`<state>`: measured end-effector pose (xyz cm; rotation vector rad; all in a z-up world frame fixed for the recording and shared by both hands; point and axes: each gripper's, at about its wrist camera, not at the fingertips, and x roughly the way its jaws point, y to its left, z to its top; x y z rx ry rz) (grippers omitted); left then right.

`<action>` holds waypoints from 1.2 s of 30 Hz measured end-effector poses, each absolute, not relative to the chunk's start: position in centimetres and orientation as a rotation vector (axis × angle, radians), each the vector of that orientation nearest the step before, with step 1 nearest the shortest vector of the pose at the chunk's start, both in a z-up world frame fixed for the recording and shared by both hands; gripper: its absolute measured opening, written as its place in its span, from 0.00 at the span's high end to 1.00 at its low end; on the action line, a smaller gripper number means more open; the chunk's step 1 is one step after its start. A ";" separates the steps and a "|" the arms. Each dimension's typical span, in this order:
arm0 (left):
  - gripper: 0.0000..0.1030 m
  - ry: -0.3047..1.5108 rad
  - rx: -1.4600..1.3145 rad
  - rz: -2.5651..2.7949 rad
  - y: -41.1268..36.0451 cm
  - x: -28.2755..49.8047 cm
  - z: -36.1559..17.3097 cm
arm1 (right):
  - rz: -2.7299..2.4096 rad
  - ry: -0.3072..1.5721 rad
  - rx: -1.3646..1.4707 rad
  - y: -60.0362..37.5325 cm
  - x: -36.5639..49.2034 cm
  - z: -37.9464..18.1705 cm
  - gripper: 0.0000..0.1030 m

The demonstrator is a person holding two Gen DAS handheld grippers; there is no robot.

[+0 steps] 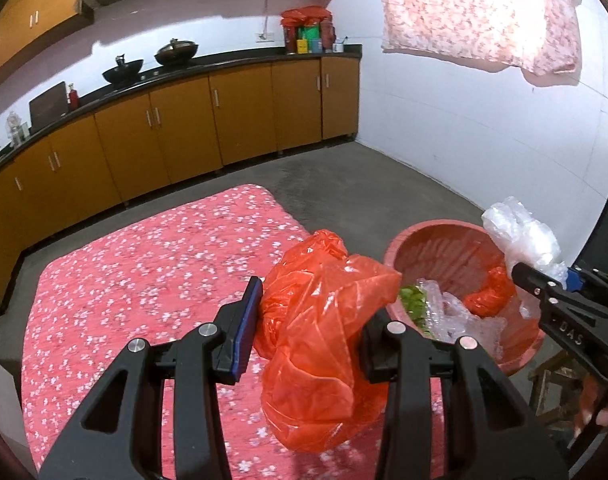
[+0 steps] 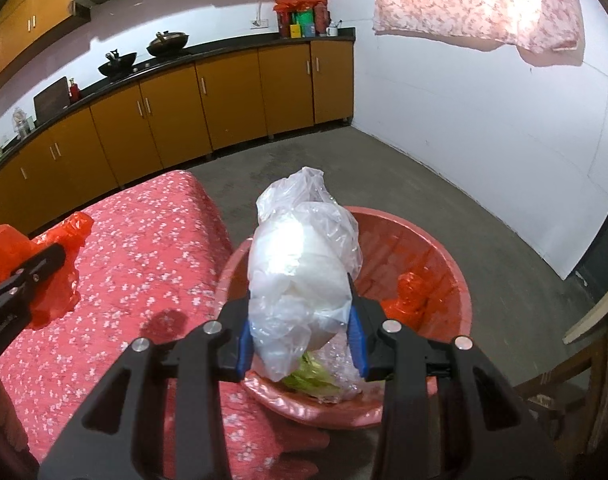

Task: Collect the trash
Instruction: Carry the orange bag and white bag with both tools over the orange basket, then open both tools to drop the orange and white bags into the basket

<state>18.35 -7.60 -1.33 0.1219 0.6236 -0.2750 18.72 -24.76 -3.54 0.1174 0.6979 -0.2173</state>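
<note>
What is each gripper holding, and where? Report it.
Left gripper: crumpled orange plastic bag, pinched around its middle. Right gripper: clear plastic bag, gripped near its lower end.

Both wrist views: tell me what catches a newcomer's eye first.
A crumpled orange plastic bag clamped in the left tool, above the pink flowered cloth. A clear plastic bag gripped by the right tool over the round pink plastic basin, which holds green scraps, clear plastic and another orange bag.
</note>
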 end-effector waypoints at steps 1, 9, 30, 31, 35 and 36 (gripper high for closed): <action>0.60 0.625 0.123 -0.281 -7.9 18.3 -1.4 | -0.222 0.701 0.121 -25.0 18.7 -3.7 0.63; 0.60 0.645 0.124 -0.328 -10.2 18.5 -1.9 | -0.251 0.713 0.139 -26.8 18.6 -4.4 0.63; 0.60 0.679 0.150 -0.590 -20.4 19.9 -3.9 | -0.307 0.696 0.241 -34.2 18.9 -5.4 0.63; 0.60 0.682 0.152 -0.593 -20.7 20.1 -4.0 | -0.305 0.692 0.244 -34.4 18.9 -5.4 0.63; 0.59 0.697 0.160 -0.603 -21.8 20.6 -4.7 | -0.296 0.675 0.256 -35.2 19.0 -5.0 0.63; 0.59 0.699 0.161 -0.605 -22.0 20.7 -4.8 | -0.289 0.671 0.261 -35.3 19.1 -4.9 0.63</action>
